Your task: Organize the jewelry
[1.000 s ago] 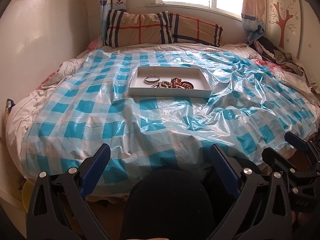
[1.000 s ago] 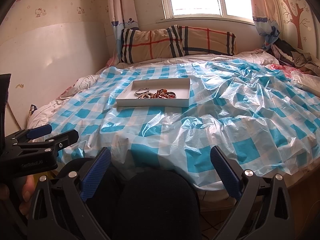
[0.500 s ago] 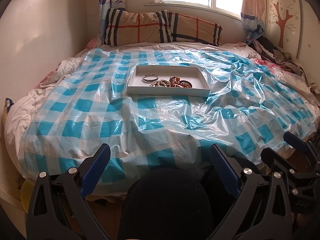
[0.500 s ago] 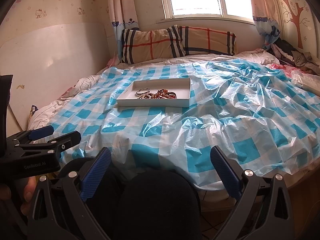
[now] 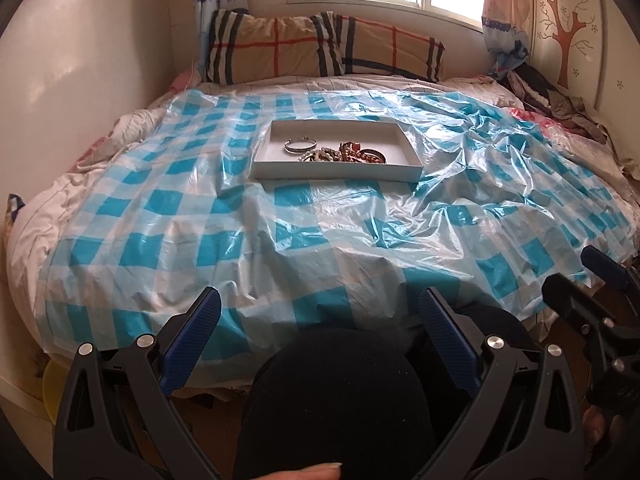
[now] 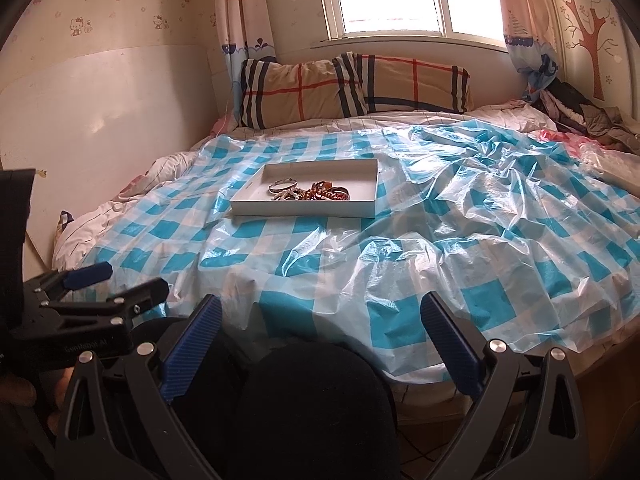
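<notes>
1. Jewelry (image 5: 335, 153) lay bunched in a shallow white tray (image 5: 336, 170) on the bed, well ahead of both grippers and above their fingertips in each view.
2. From the left gripper (image 5: 318, 326) the tray sat almost dead ahead; from the right gripper (image 6: 320, 328) it sat ahead and slightly to the left.
3. The tray's long axis ran across the line of reach, its near long wall facing the grippers.
4. Inside, a silver bangle (image 5: 300, 145) lay at the left of the heap, with brown beaded pieces (image 5: 362, 155) to its right, touching or overlapping; the tray's left and right ends were bare.
5. Both grippers had their jaws wide apart and held nothing, low at the near edge of the bed.
6. Neither looked clearly nearer, though the left faced the tray more squarely.
7. Between grippers and tray stretched a crumpled blue-checked plastic sheet (image 6: 460, 240), with nothing standing on it.
8. Pillows (image 6: 352, 88) lay beyond the tray, and clothes (image 6: 580, 116) were piled far right.
9. Whether the pieces were already sorted or awaiting sorting could not be judged from this heap.
</notes>
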{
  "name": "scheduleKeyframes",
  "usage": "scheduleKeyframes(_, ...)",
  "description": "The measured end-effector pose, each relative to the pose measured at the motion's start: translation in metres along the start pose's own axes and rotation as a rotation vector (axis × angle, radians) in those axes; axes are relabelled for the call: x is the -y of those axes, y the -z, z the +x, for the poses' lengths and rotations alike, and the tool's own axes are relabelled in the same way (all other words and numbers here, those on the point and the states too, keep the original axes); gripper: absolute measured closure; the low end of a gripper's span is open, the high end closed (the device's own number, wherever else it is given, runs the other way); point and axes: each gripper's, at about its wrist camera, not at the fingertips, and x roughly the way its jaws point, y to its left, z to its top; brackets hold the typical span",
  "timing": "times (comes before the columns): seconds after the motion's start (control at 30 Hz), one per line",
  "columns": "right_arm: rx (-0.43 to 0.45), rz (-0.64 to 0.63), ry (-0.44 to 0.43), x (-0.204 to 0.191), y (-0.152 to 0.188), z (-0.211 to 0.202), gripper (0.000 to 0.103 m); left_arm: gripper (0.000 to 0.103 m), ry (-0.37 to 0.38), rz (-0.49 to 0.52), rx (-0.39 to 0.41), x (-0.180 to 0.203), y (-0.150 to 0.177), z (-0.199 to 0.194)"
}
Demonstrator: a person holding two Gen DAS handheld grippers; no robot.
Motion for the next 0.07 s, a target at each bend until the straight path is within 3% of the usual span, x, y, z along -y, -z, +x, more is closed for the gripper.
scheduleKeyframes(0.07, -0.006, -0.003, 0.006, 0.0010, -0.0002, 0.0015, 0.008, 0.008, 0.001, 0.001, -0.015, -0.0002, 0.0026, 0.0046)
